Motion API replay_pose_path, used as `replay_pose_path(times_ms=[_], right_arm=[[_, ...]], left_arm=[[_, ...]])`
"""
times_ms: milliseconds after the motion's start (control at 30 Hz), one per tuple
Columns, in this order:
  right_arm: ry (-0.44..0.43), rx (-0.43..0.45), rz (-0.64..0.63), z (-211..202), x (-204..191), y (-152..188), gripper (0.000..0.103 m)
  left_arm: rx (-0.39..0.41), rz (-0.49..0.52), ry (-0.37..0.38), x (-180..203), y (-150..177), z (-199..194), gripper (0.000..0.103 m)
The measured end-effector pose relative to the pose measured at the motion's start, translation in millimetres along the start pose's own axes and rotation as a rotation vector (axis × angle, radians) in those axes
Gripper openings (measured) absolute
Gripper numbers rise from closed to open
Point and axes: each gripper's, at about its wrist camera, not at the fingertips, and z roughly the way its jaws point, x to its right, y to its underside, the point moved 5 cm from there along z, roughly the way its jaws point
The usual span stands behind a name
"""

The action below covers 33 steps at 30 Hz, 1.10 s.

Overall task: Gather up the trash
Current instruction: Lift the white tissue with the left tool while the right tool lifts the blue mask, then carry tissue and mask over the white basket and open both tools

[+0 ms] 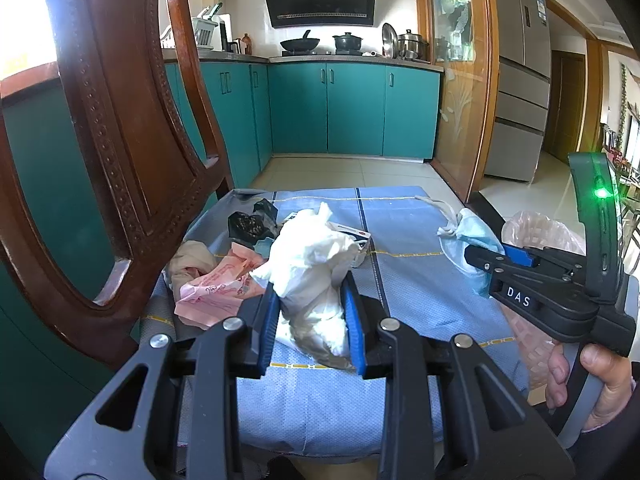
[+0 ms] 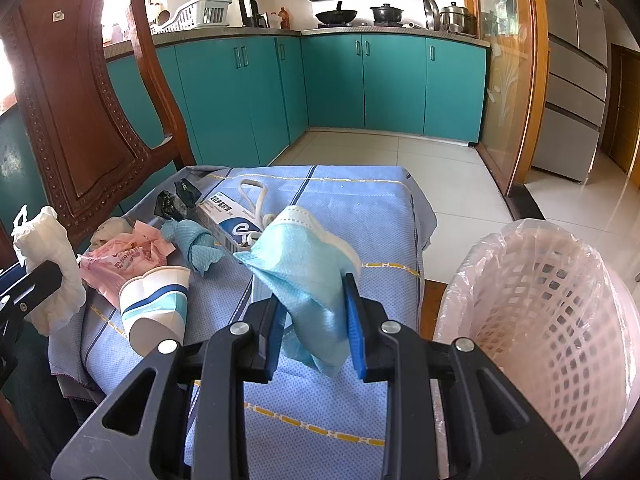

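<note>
My left gripper (image 1: 312, 300) is shut on a crumpled white tissue wad (image 1: 316, 264), held above the blue cloth (image 1: 400, 280); the wad also shows in the right wrist view (image 2: 48, 264). My right gripper (image 2: 316, 312) is shut on a blue face mask (image 2: 304, 264), held above the cloth (image 2: 360, 216) just left of the bin; the mask also shows in the left wrist view (image 1: 468, 240). A white mesh bin (image 2: 552, 304) lined with a clear bag stands at the right. On the cloth lie a pink wrapper (image 2: 124, 256), a paper cup (image 2: 156, 304), a blue-white box (image 2: 232, 220), a teal rag (image 2: 196, 244) and black scraps (image 2: 176, 200).
A carved wooden chair back (image 2: 84, 112) rises at the left edge of the cloth. Teal kitchen cabinets (image 2: 360, 84) and a tiled floor (image 2: 440, 172) lie beyond. A fridge (image 2: 576, 72) stands at the far right.
</note>
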Motion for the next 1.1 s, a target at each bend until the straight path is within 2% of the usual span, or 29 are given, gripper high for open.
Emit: replay_pose_path(times_ms=[600, 900, 1100], right_arm=[[0.005, 0.01, -0.003, -3.8, 0.0, -0.5, 0.028], [-0.021, 0.161, 0.043, -43.4, 18.4, -13.4, 0.028], [0.024, 0.227, 0.074, -67.5, 47.4, -13.9, 0.028]], left_arm=[[0.0, -0.009, 0.008, -0.5, -2.0, -1.8, 0.031], [0.043, -0.011, 0.069, 20.3, -26.5, -5.4, 0.031], [0.046, 0.024, 0.11, 45.8, -32.8, -2.0, 0.031]])
